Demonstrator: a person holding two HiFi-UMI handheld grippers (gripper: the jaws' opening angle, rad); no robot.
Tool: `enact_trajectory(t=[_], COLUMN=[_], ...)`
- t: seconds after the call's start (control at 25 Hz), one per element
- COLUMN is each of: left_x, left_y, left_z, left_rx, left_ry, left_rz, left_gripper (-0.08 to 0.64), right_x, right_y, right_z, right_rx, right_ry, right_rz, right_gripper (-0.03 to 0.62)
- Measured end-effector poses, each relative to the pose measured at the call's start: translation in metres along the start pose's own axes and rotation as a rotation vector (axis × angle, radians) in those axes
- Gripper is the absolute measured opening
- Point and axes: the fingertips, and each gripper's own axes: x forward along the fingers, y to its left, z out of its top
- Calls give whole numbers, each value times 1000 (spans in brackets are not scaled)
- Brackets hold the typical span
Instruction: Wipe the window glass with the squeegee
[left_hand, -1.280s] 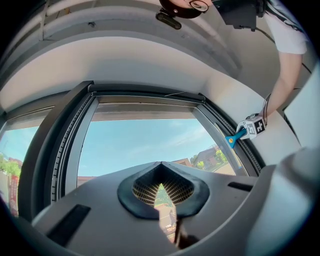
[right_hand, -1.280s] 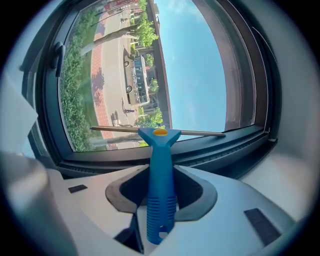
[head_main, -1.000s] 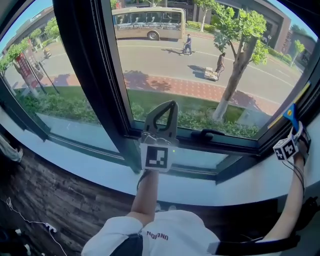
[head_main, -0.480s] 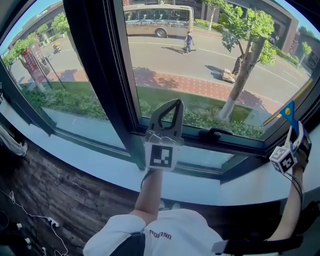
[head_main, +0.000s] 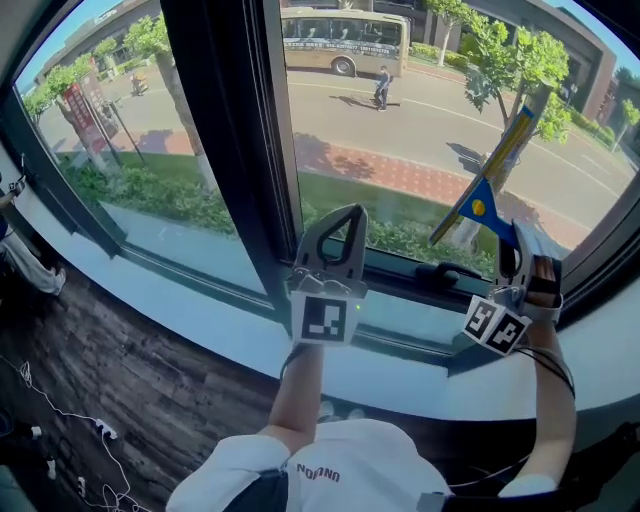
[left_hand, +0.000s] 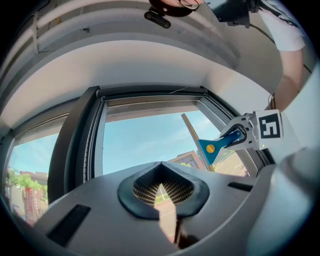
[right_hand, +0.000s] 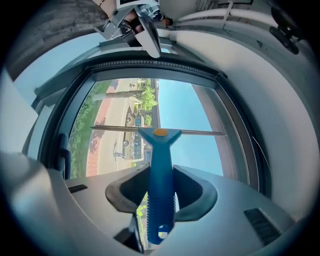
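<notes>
At the window, head view, left to right.

Left pane: untouched, no tool near it. Dark post divides it from the right pane.

Left gripper: jaws closed tip to tip, nothing between them. It is held upright above the sill, just before the frame's lower rail, in much the same place as a second ago. Idle, by the look of it.

Right pane: this is the working glass. A dark handle sits on its lower rail.

Squeegee: the main change. A second ago it was out at the far right edge by the frame; now it has swung in over the lower right of the right pane, blade tilted up to the right. In the right gripper view the blade runs level across the glass. Contact with the glass can't be confirmed; it looks at or just off it.

Right gripper: clamped on the blue grip, blade end forward.

Judgement: the approach is done and a stroke is about to start or is only just starting; most of the pane is left to do.

Surface and room: white sill, curved, bare. Dark boards lie below, with cables at far left. Sunlit street outside.
</notes>
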Motion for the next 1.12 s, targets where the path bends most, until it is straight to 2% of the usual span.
enact_trajectory(t=[0.24,0.4,0.52,0.6,0.76,0.92,1.12], left_x=[-38,-56,-66,-72,-79,-83,-80], left_y=[27,45,55,63,68,74,80], left_z=[-7,-20,-23,-23,-28,-30,-37], left_rx=[50,-12,7,7,-24,25,25], left_ry=[23,36,65,76,69,84,94], left_rz=[53,112,125,164,197,163,168], left_gripper=[-2,-2,-2,-2,-2,-2,-2], right_x=[5,14,19,22,37,53,66], right_y=[38,56,66,73,96,108,118], right_z=[92,136,169,190,213,240,269], right_rx=[20,70,55,36,52,40,26], right_ry=[-178,-250,-308,-346,-346,-343,-342], right_rz=[53,79,86,85,112,120,127], right_gripper=[149,149,149,149,149,149,149])
